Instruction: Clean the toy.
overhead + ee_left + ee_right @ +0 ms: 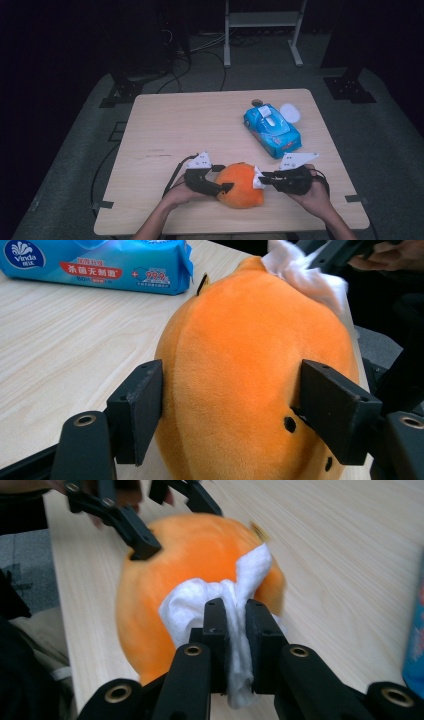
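An orange plush toy [240, 187] lies near the front edge of the wooden table [175, 130]. My left gripper [224, 179] is shut on it from the left, with a pad pressing on each side of the toy [250, 365]. My right gripper [262, 177] comes in from the right, shut on a crumpled white wipe [200, 600] between its jaws. The wipe [257, 177] rests against the toy's right side [200, 545]. In the left gripper view the wipe [305, 270] sits on the far top of the toy.
A blue pack of wet wipes [272, 129] lies at the table's back right, with a white round lid [290, 112] beside it and a small dark disc [257, 102] behind it. Bare tabletop spreads left and behind the toy. Stands and cables occupy the floor beyond.
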`<state>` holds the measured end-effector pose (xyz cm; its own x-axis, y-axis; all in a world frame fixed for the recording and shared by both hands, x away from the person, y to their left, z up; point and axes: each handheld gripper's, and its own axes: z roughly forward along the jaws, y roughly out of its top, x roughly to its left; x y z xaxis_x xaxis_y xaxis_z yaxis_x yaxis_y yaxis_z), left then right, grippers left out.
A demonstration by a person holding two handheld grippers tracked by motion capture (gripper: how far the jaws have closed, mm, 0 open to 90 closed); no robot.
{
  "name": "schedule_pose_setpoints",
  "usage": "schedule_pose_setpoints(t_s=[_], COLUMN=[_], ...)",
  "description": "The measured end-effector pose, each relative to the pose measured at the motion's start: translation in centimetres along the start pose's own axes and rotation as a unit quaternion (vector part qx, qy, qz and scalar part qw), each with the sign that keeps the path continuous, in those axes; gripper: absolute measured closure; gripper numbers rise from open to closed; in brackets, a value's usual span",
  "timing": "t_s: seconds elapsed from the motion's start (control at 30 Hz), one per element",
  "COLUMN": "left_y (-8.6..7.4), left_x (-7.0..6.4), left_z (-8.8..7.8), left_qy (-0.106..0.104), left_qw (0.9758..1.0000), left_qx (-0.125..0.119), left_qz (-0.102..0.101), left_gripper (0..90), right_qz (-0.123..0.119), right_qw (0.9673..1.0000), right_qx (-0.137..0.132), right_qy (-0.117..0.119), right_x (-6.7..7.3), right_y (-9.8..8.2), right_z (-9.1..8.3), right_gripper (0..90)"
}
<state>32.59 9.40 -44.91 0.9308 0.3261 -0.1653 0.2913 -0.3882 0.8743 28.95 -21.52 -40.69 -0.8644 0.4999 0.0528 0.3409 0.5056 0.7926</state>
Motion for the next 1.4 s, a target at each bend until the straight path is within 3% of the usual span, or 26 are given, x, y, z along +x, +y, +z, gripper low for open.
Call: schedule_pose_setpoints(t_s=[0.1,0.3,0.57,0.83,1.0,1.13,1.4], left_y=[0.0,0.0,0.2,0.6,0.5,0.6,0.9], left_x=[-0.1,-0.3,-0.6,-1.5,-1.5,-1.9,-2.6], left_z=[0.0,0.0,0.1,0.3,0.3,0.4,0.7], left_qy=[-0.001,0.006,0.004,0.005,-0.008,-0.005,0.005], left_qw=[1.0,0.9999,0.9999,0.9995,0.9995,0.9992,0.9982], left_qx=[0.001,0.006,0.005,0.011,0.009,0.01,0.015], left_qz=[0.002,0.008,0.012,0.03,0.029,0.039,0.058], left_gripper=[27.6,27.5,27.6,27.4,27.3,27.5,28.4], right_qz=[0.013,-0.006,0.022,0.006,0.009,0.012,0.0], right_qw=[0.9999,0.9999,0.9997,0.9996,0.9998,0.9998,0.9997], right_qx=[-0.004,-0.007,-0.006,-0.024,-0.016,-0.011,-0.021], right_qy=[0.001,-0.012,-0.011,-0.011,-0.007,-0.009,-0.016], right_x=[-0.4,0.2,-0.9,-0.4,-0.2,-0.4,-0.4], right_y=[-0.3,0.9,-0.1,1.7,0.8,0.2,2.6], right_z=[-0.2,0.4,0.0,0.6,0.4,0.0,1.2], right_gripper=[80.2,80.1,80.2,80.2,80.2,80.1,80.2])
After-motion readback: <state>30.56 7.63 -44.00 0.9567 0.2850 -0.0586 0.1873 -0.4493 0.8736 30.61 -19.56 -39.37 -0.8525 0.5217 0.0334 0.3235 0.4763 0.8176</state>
